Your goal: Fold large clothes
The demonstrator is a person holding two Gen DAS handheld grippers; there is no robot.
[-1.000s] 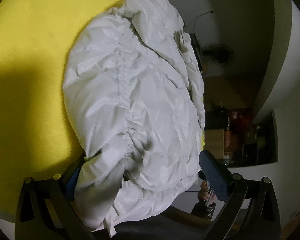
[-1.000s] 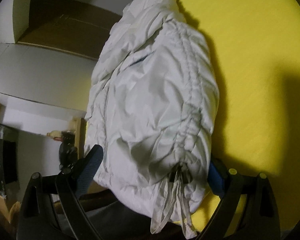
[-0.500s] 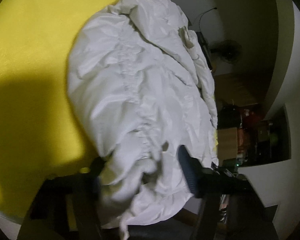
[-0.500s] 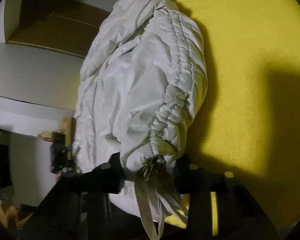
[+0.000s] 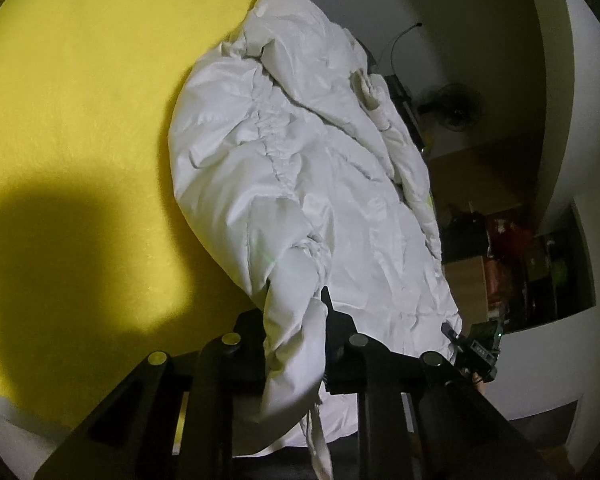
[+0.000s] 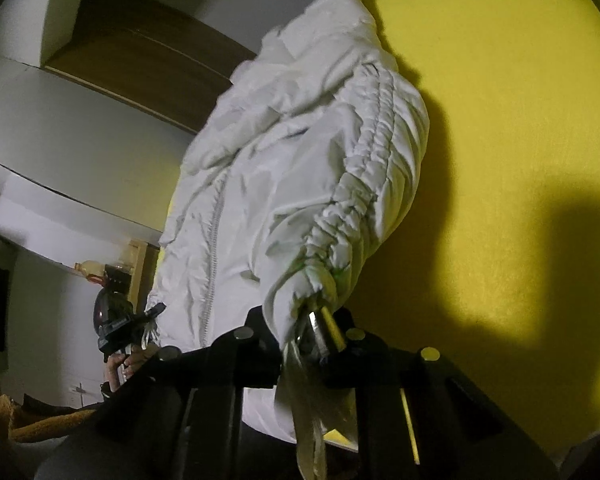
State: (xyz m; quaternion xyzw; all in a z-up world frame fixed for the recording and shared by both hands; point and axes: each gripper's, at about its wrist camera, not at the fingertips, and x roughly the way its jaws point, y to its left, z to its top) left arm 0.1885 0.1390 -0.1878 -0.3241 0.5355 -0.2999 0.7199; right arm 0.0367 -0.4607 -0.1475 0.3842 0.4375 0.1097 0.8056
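Left gripper [image 5: 294, 344]: jaws clamped on jacket [image 5: 300, 184] hem.
Right gripper [image 6: 306, 340]: jaws pinching other hem corner.
Risk: slick, puffy fabric slips out — jacket slumps off yellow bed [image 5: 80, 120].

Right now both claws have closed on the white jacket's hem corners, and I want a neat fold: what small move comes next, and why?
Probably lift both corners together and carry the hem up toward the collar. The left claw and right claw each pinch a gathered hem corner of the white jacket, which lies spread, zipper up, on the yellow surface.
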